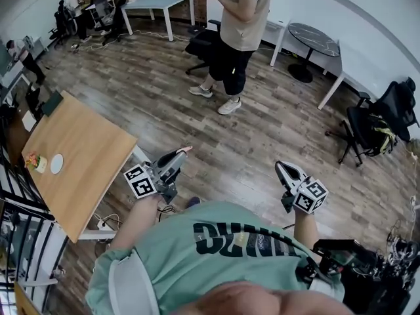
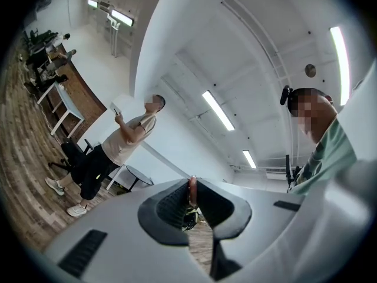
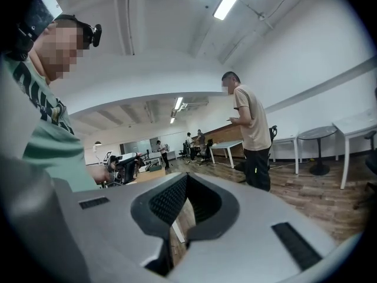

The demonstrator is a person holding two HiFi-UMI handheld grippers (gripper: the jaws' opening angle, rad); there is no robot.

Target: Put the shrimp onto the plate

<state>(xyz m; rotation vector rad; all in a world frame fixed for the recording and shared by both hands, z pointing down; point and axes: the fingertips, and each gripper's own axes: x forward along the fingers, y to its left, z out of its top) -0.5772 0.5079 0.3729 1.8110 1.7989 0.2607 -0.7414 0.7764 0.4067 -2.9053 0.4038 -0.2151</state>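
Note:
My left gripper (image 1: 184, 151) is held in the air over the wooden floor, to the right of the table, and is shut on a thin pink-orange shrimp (image 2: 192, 188). The shrimp's tip (image 1: 188, 149) pokes out past the jaw ends in the head view. A small white plate (image 1: 57, 163) lies on the wooden table (image 1: 85, 176) at the left, well apart from both grippers. My right gripper (image 1: 280, 165) hangs further right over the floor. In the right gripper view its jaws (image 3: 186, 177) meet at the tips with nothing between them.
Small colourful items (image 1: 33, 161) lie beside the plate. A person (image 1: 239, 25) stands ahead on the floor, looking at a phone. A black office chair (image 1: 367, 126) stands at the right, a round black table (image 1: 314, 41) further back, and a white table (image 1: 157, 2) at the far wall.

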